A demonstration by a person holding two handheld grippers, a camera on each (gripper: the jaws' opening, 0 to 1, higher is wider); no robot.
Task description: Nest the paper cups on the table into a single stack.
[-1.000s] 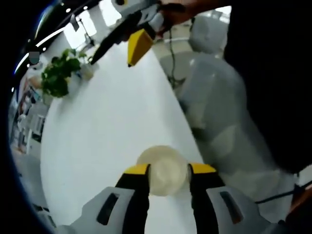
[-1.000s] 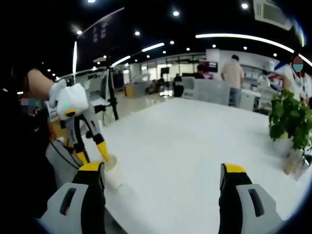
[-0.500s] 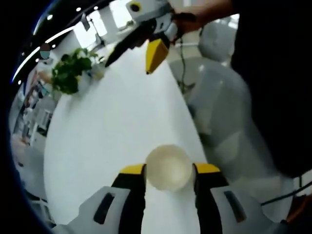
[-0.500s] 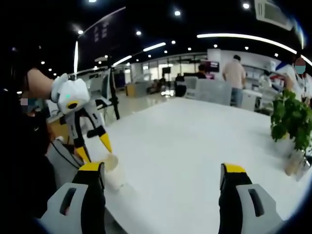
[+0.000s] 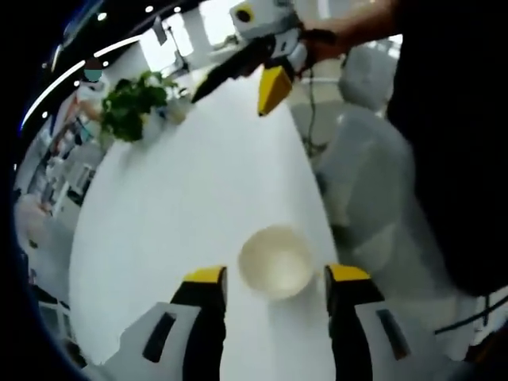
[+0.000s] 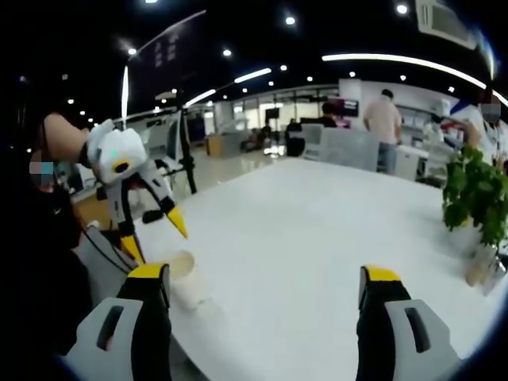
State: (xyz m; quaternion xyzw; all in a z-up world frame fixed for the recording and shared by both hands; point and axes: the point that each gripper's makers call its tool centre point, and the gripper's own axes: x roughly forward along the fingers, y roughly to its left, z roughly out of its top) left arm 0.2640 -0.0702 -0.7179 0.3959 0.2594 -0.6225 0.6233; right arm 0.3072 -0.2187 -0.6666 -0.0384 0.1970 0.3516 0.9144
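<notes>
White surface (image 5: 182, 206), long and mostly bare; paper cup (image 5: 275, 261) stands upright near its edge, mouth up, nothing blocking it. Potted plant (image 5: 135, 103) sits at the far end of the surface from the cup, well apart from it. Beyond the surface edge next to the cup: pale chairs (image 5: 361, 182) and the person's dark clothing. Left gripper view looks down into the cup: left hand-held gripper (image 5: 276, 279) has jaws apart, yellow tips either side of the cup with gaps showing, not touching it. Right gripper view gives the side-on picture: left hand-held gripper hangs over the cup (image 6: 179, 267), tips pointing down, held by a person's arm; also an open office with people standing far behind. Right hand-held gripper (image 6: 266, 287) is jaws wide apart, holding nothing, above bare surface, cup off beside its left jaw.
</notes>
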